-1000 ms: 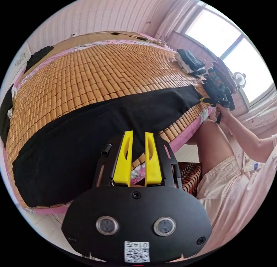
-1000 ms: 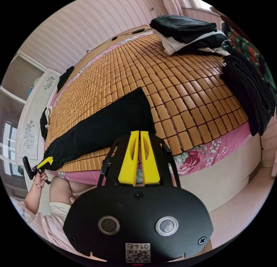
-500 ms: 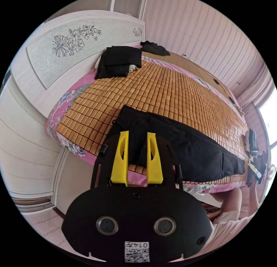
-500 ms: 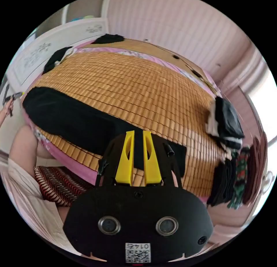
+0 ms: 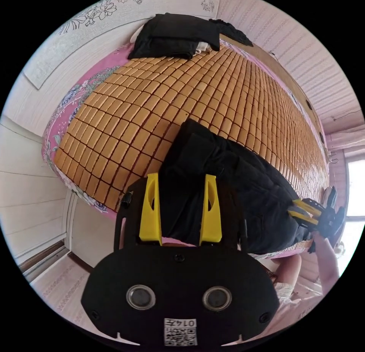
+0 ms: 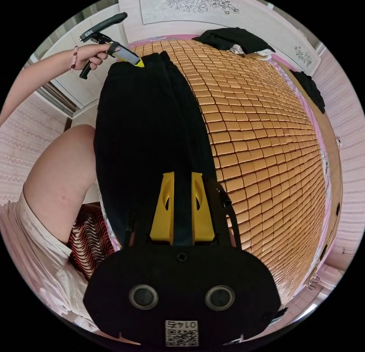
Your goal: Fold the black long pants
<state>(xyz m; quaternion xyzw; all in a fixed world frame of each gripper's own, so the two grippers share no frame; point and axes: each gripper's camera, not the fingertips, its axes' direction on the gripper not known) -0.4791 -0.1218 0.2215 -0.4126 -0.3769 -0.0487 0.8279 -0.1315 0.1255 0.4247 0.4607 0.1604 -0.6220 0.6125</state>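
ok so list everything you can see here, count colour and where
black long pants: 1, black, stretched along the near edge of the mat
bamboo mat: 1, orange-brown tiles, covering the bed
bed sheet: 1, pink with flowers, showing round the mat's edge
folded clothes pile: 1, black with some white, at the mat's corner by the headboard
loose garment: 1, black, at the far edge of the bed
headboard: 1, pale with line-drawn flowers, behind the pile
left gripper: 1, yellow jaws apart over one end of the pants
right gripper: 1, yellow jaws, pants cloth between them
person's hand: 1, holding the left gripper's handle
person's leg: 1, beside the bed
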